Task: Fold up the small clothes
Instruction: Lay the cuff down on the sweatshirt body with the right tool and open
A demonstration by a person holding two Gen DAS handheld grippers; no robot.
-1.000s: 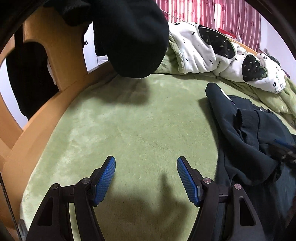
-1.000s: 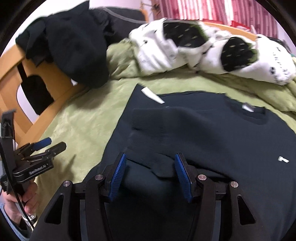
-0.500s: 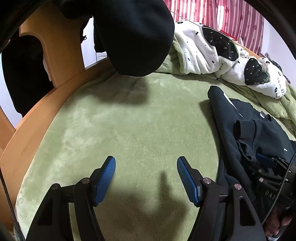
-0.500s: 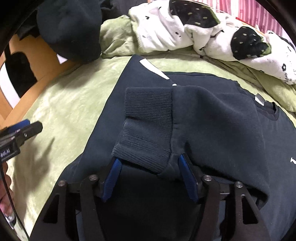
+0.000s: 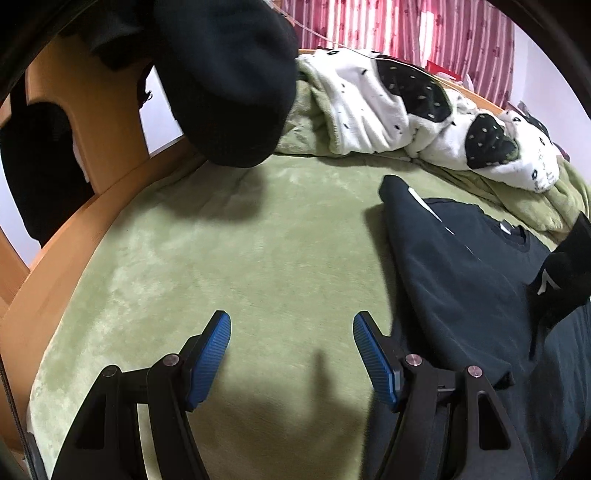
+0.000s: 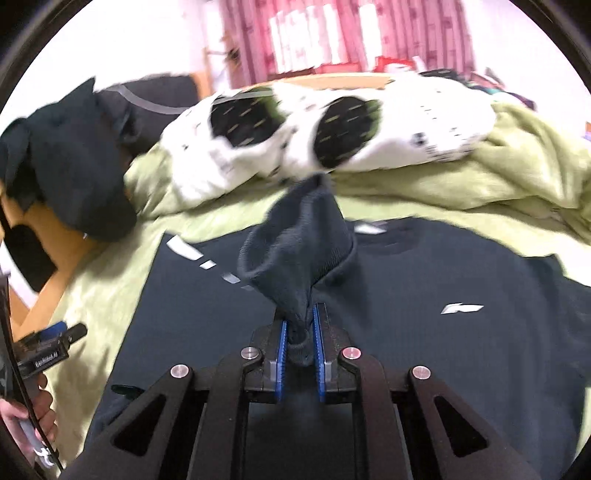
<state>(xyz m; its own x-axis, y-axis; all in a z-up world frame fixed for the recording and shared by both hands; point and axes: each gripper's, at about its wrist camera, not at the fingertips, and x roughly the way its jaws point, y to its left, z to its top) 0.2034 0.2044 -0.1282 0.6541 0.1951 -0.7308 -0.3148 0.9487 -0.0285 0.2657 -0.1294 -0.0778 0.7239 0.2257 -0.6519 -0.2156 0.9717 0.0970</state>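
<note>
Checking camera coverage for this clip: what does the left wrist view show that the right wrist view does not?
Only the left wrist view shows the open left gripper with nothing between its blue fingers, over bare green plush blanket. Only the right wrist view shows the right gripper shut on the dark ribbed sleeve cuff, lifted off the sweatshirt, and the white chest logo. Both share the dark navy sweatshirt, the white black-patched blanket and the pink striped curtain.

Dark navy sweatshirt (image 6: 424, 350) with small white chest logo, spread flat front-up on the green blanket (image 6: 110, 266), its ribbed sleeve cuff (image 6: 299, 258) lifted above the chest
</note>
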